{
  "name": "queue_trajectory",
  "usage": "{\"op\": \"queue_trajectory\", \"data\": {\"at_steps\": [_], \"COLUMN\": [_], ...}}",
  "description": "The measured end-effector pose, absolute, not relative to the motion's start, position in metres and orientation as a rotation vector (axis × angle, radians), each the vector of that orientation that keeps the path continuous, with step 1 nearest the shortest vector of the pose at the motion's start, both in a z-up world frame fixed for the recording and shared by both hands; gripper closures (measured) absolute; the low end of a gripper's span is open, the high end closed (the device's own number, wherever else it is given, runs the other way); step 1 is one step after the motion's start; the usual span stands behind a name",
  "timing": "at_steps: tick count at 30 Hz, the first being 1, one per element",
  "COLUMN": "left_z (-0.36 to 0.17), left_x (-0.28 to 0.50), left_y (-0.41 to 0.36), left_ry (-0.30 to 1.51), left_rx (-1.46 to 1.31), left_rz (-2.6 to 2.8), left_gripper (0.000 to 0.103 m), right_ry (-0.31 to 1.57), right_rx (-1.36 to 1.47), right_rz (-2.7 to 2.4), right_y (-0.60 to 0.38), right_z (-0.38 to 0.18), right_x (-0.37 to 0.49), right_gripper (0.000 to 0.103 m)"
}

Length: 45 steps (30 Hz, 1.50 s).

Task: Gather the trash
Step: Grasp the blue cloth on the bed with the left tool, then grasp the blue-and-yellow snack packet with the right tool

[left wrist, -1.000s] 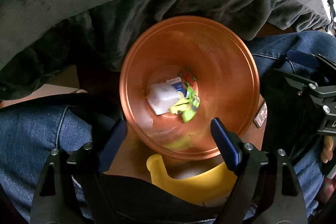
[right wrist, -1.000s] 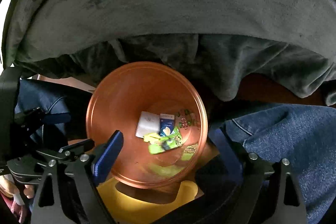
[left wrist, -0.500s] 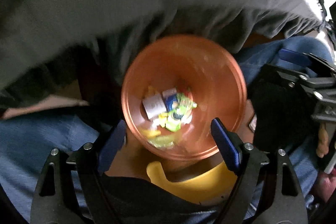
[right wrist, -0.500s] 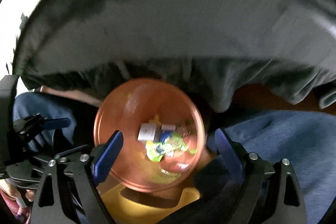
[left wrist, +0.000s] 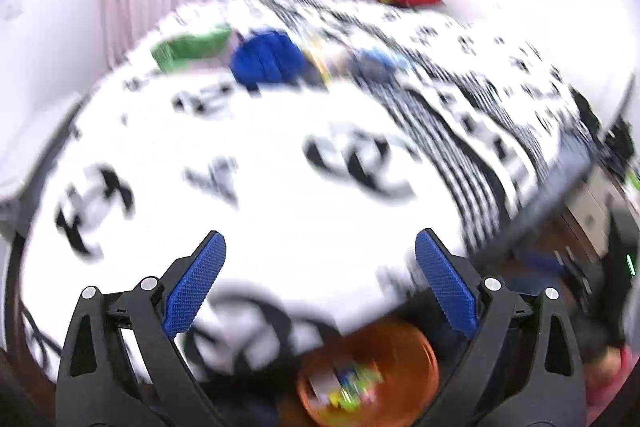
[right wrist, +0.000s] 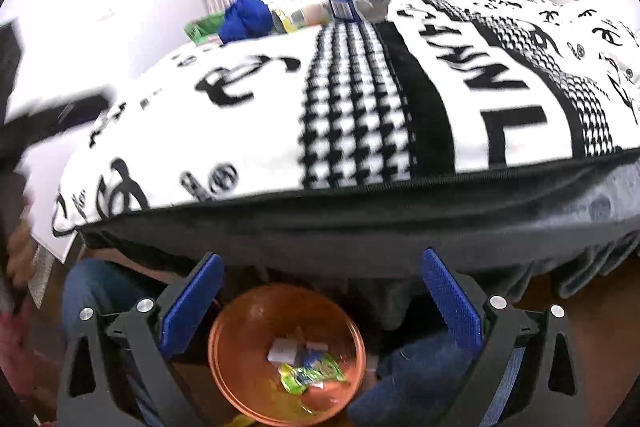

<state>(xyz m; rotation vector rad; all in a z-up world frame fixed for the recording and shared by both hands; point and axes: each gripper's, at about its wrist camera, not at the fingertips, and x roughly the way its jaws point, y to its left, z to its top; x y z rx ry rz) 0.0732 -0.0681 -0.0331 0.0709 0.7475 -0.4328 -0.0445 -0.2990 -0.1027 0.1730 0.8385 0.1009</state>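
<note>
Both the left gripper [left wrist: 320, 269] and right gripper [right wrist: 320, 293] have their fingers apart and hold nothing. More trash [right wrist: 316, 9] lies at the bed's [right wrist: 260, 115] far edge; the orange bowl [right wrist: 244, 343] sits below. Reach slowly and grab one piece.

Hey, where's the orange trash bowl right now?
The orange bowl sits low in the right wrist view, below the bed edge and between the open tongs, with wrappers inside.
</note>
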Motion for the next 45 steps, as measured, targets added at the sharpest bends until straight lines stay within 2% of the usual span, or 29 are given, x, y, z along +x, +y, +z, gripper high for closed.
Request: {"op": "queue_trajectory", "data": {"at_steps": [8, 18, 22, 25, 28, 29, 38, 45], "left_z": [-0.007, -0.038, -0.055, -0.064, -0.063, -0.061, -0.044, -0.013], "left_x": [0.191, 0.315, 0.333, 0.332, 0.326, 0.323, 0.293, 0.231], "left_y": [-0.108, -0.138, -0.139, -0.138, -0.139, -0.14, -0.134, -0.106], "left_ry": [0.662, 0.776, 0.819, 0.837, 0.819, 0.803, 0.725, 0.597], "left_rx": [0.085, 0.013, 0.014, 0.025, 0.04, 0.05, 0.06, 0.057], "left_rz": [-0.277, -0.136, -0.099, -0.086, -0.081, -0.074, -0.068, -0.049], "left_gripper": [0.01, 0.01, 0.011, 0.047, 0.069, 0.073, 0.078, 0.078], "right_ry": [0.846, 0.888, 0.904, 0.912, 0.917, 0.915, 0.88, 0.804], "right_rx": [0.17, 0.169, 0.175, 0.181, 0.182, 0.18, 0.168, 0.159], "right_rz": [0.114, 0.147, 0.162, 0.17, 0.174, 0.175, 0.163, 0.156], "right_y": [-0.297, -0.296, -0.295, -0.294, -0.293, -0.292, -0.29, -0.292], "right_z": [-0.11, -0.126, -0.132, -0.136, -0.138, -0.138, -0.125, -0.102], "right_x": [-0.039, -0.025, -0.019, -0.016, -0.014, -0.014, -0.022, -0.025], "right_gripper": [0.006, 0.006, 0.006, 0.006, 0.006, 0.006, 0.006, 0.006]}}
